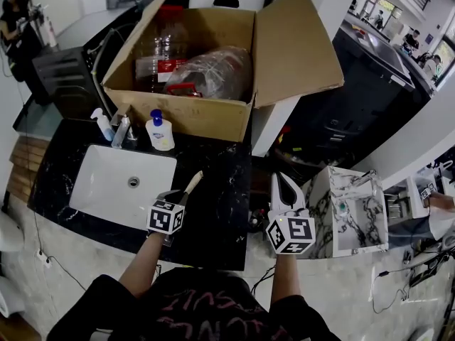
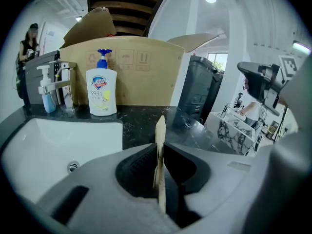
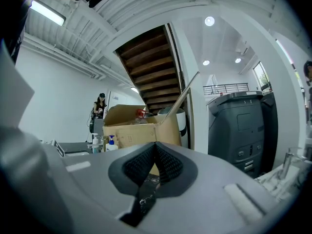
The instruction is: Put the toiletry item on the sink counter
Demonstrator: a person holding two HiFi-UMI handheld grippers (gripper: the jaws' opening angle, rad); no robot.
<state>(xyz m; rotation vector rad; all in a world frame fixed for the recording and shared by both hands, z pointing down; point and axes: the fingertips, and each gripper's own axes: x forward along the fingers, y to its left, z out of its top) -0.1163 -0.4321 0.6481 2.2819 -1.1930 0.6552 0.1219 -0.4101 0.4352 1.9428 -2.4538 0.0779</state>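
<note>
Placing step's underway: your L tongs (image 1: pixel 183 195) clamp the wooden toiletry stick (image 1: pixel 194 182) above the worktop (image 1: pixel 224 212) beside the sink (image 1: pixel 106 183); R tongs (image 1: pixel 282 180) closed, empty. Next, I'd judge: touch down, then release.

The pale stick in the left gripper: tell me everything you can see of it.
The pale stick is thin, flat, beige and wood-like. The left gripper clamps its lower part. The rest juts forward over the black counter, right of the white sink. What kind of item it is stays unclear.
</note>
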